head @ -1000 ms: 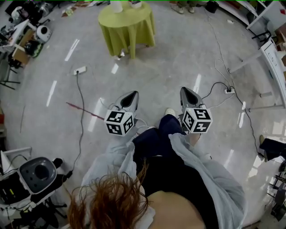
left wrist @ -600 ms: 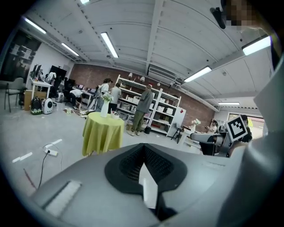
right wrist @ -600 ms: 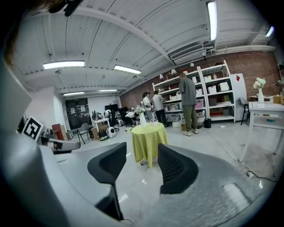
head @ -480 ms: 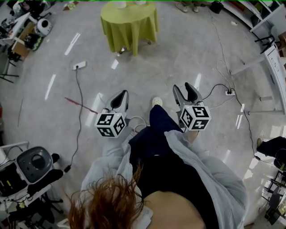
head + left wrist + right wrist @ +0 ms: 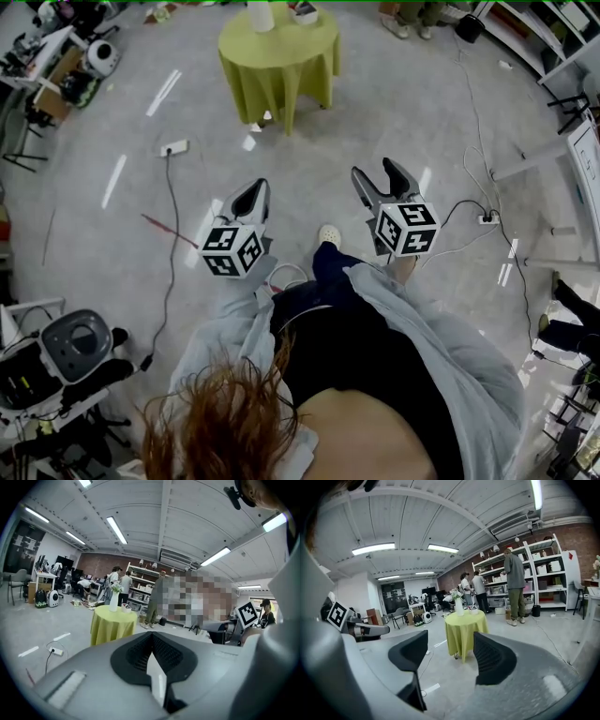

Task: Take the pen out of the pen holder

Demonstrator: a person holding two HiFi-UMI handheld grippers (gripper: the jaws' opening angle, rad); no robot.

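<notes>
A round table with a yellow-green cloth (image 5: 278, 52) stands ahead on the grey floor; it also shows as the table (image 5: 112, 623) and the table (image 5: 465, 625) in the gripper views. On it are a white vase (image 5: 260, 14) with flowers and a small white container (image 5: 305, 11); what the container holds is too small to tell. Both grippers hang in the air well short of the table. My left gripper (image 5: 251, 192) has its jaws together, empty. My right gripper (image 5: 377, 173) has its jaws opening wide, with nothing between them.
A power strip (image 5: 172, 147) with a cable and a thin red rod (image 5: 169, 230) lie on the floor at the left. Another power strip (image 5: 487, 219) lies at the right. Equipment (image 5: 75, 352) stands at the lower left. People (image 5: 515, 585) stand by shelves beyond the table.
The right gripper's jaws have gone from shut to wide open. Both grippers and the person have moved closer to the table. The left gripper stays shut.
</notes>
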